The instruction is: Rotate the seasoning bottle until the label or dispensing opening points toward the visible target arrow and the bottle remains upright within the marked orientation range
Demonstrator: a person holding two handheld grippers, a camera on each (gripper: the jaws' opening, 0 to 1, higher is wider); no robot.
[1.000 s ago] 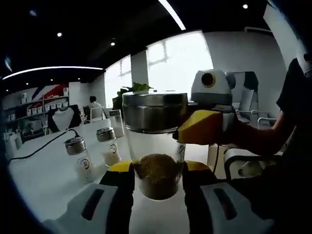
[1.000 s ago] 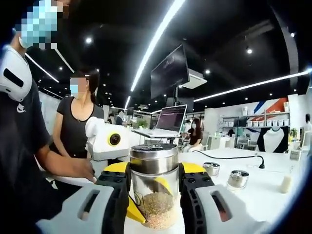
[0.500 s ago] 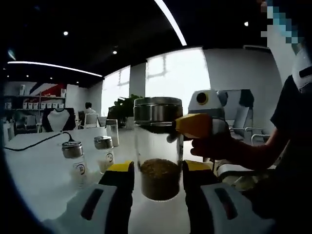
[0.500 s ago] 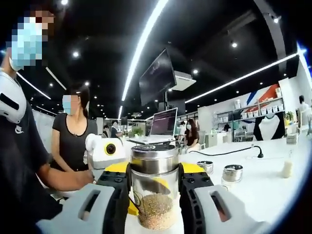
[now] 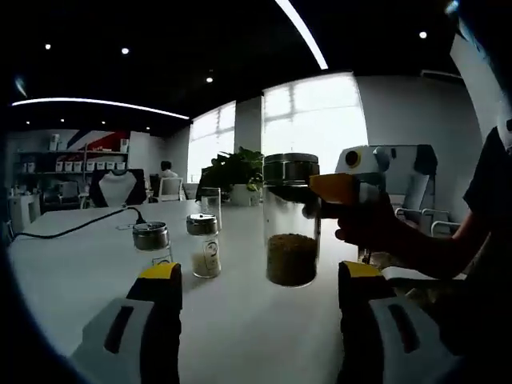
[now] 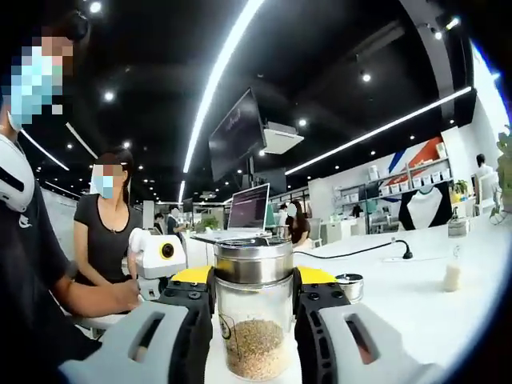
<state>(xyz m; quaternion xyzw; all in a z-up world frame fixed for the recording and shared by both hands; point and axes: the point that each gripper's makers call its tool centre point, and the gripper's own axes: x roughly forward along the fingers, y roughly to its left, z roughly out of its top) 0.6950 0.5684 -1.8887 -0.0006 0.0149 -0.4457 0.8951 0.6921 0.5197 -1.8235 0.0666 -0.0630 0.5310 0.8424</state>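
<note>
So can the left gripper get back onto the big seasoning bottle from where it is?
Probably yes. The left gripper is open, the seasoning bottle stands straight ahead between its jaws' lines, and the white table between looks bare. The right gripper holds the bottle from the far side.

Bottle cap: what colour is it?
Shiny silver metal cap, clearest in the right gripper view.

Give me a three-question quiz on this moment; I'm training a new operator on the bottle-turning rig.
1. True or false: the left gripper is clamped on the seasoning bottle.
2. Which gripper holds the bottle? A) left B) right C) neither
3. Fill in: the bottle's cap is ____ in colour.

Key: 1. False; its jaws stand wide apart, clear of the bottle. 2. B, the right gripper. 3. Silver.
</note>
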